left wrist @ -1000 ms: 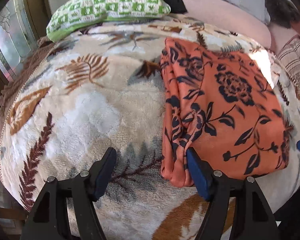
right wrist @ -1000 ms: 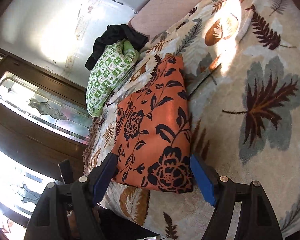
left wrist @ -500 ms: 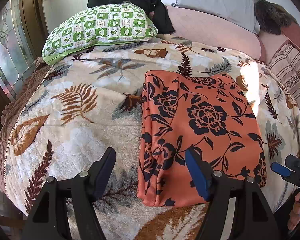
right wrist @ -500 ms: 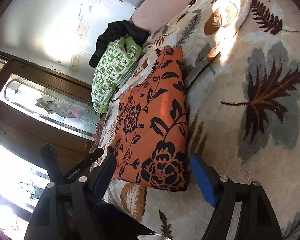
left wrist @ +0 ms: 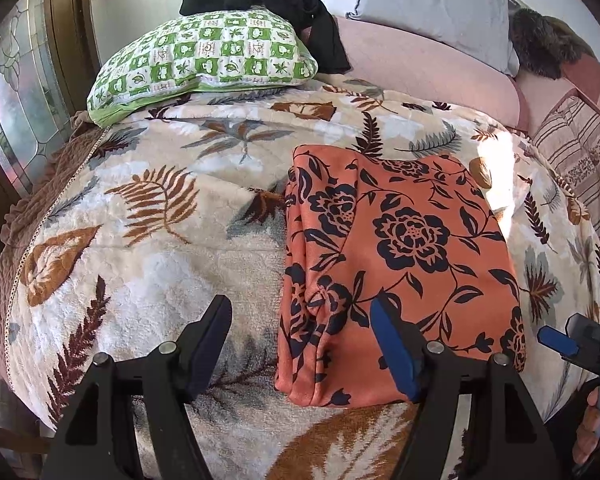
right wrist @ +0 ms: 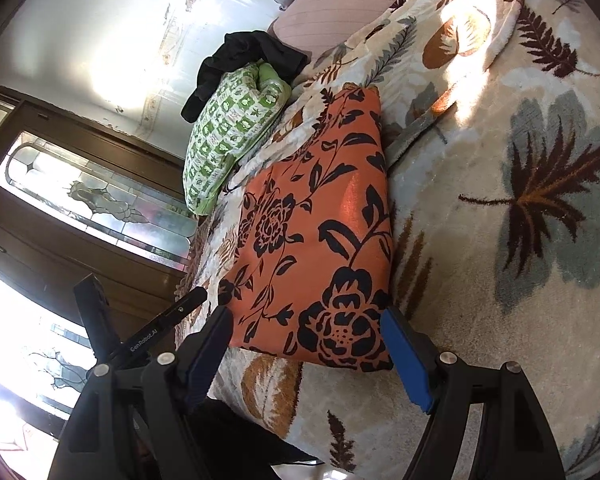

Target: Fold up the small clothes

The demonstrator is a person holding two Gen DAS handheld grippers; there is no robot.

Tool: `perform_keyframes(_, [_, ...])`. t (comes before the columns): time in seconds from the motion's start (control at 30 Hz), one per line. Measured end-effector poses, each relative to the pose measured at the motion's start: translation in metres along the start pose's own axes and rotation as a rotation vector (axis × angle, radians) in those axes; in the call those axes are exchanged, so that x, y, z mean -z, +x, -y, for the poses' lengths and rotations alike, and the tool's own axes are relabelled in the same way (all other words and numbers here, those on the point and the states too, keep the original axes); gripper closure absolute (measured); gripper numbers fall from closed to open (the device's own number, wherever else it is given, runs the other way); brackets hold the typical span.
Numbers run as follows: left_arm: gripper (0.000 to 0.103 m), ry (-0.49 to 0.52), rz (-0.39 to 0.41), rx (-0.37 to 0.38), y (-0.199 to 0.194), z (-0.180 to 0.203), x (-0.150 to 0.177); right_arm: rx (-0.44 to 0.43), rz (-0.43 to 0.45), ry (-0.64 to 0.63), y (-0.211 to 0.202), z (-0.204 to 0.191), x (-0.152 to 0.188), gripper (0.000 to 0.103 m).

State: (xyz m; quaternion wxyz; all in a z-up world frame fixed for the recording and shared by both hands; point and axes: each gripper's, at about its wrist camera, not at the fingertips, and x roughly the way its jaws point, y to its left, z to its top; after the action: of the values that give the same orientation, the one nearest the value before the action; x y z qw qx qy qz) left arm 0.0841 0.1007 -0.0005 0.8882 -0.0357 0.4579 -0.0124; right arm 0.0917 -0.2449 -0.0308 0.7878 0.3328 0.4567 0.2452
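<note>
On leaf-print fleece blanket (left wrist: pixel 148 256): folded orange floral garment (left wrist: pixel 400 248) lies flat, layered edges bunched along its left side. Left gripper (left wrist: pixel 302 340) hovers over garment's near-left corner, jaws apart, nothing held. Right gripper (right wrist: pixel 306 350) hangs at garment's near edge, jaws spread, empty. Green checked pillow (left wrist: pixel 204 60) behind; black clothing (left wrist: pixel 284 0) partly hidden beyond it. Hand (left wrist: pixel 590 430) cut off at frame edge.

Both wrist cameras look forward along their own fingers, tilted down over the bed (left wrist: pixel 148 264) from its near edge. The left wrist view sits upright facing the headboard end; the right wrist view is rolled sideways. Both share the folded orange garment (left wrist: pixel 400 248), green pillow (right wrist: pixel 228 140) and glass door (right wrist: pixel 100 200).
</note>
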Motion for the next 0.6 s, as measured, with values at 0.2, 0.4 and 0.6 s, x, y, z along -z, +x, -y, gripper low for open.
perform_keyframes(0.2, [0.031,-0.038,-0.003,0.062,0.008,-0.008,-0.008,0.005,-0.005,0.009,0.005,0.003,-0.013,0.024])
perform_keyframes(0.4, [0.026,-0.152,-0.032,0.258,0.039,-0.032,-0.025,0.013,-0.035,-0.025,0.019,0.0,-0.044,0.024])
perform_keyframes(0.6, [0.023,-0.183,-0.23,0.347,0.116,-0.024,-0.027,0.015,-0.121,0.099,0.084,0.026,-0.09,0.023])
